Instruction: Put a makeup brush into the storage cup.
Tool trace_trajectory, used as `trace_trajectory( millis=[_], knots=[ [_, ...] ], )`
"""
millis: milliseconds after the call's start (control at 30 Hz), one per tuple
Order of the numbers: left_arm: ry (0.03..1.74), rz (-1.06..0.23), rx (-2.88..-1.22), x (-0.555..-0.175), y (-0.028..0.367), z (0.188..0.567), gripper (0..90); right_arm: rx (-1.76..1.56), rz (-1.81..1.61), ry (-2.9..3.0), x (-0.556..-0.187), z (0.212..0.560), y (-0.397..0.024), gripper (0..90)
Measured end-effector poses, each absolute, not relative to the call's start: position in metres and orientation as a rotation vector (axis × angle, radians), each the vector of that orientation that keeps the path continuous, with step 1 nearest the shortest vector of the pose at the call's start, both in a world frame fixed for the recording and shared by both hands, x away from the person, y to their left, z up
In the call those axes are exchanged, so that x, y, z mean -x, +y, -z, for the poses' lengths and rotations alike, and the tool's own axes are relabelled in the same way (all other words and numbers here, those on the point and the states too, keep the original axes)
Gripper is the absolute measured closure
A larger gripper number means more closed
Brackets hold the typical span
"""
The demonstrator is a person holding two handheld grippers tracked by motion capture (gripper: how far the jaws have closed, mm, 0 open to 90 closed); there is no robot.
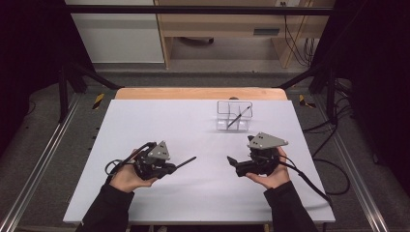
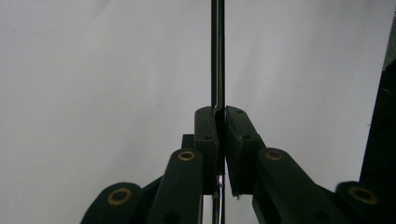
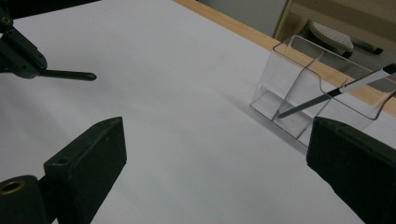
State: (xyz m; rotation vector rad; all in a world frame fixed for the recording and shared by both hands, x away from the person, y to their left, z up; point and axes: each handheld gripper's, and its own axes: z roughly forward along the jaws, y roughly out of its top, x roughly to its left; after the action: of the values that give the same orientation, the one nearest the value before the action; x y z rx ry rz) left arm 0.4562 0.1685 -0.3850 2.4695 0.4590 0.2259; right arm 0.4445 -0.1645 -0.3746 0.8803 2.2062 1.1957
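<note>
My left gripper [image 1: 170, 168] is at the near left of the white table, shut on a thin black pen [image 1: 186, 161] that sticks out to the right past its jaws. In the left gripper view the pen [image 2: 217, 56] runs straight up from between the closed pads [image 2: 207, 130]. My right gripper [image 1: 232, 161], held at the near right, points left with its jaws wide apart and nothing between them [image 3: 217, 128]. At the back stands a clear plastic holder [image 1: 234, 116] with a second black-and-white pen [image 3: 336, 91] leaning inside it.
The white sheet [image 1: 145, 121] covers the table, and a wooden edge [image 1: 198, 93] shows behind it. Black cables [image 1: 309, 181] trail from the grippers. Metal frame rails [image 1: 43, 159] run along both sides. Wooden furniture [image 1: 227, 24] stands beyond the table.
</note>
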Motion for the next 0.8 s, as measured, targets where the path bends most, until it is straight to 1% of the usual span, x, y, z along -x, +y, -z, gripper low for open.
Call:
trace_trajectory(
  millis=[800],
  knots=[
    [0.362, -0.181, -2.49, -0.461, 0.146, 0.374, 83.4, -0.684, -1.02, 2.342, -0.445, 0.36, -0.129, 6.7]
  ],
)
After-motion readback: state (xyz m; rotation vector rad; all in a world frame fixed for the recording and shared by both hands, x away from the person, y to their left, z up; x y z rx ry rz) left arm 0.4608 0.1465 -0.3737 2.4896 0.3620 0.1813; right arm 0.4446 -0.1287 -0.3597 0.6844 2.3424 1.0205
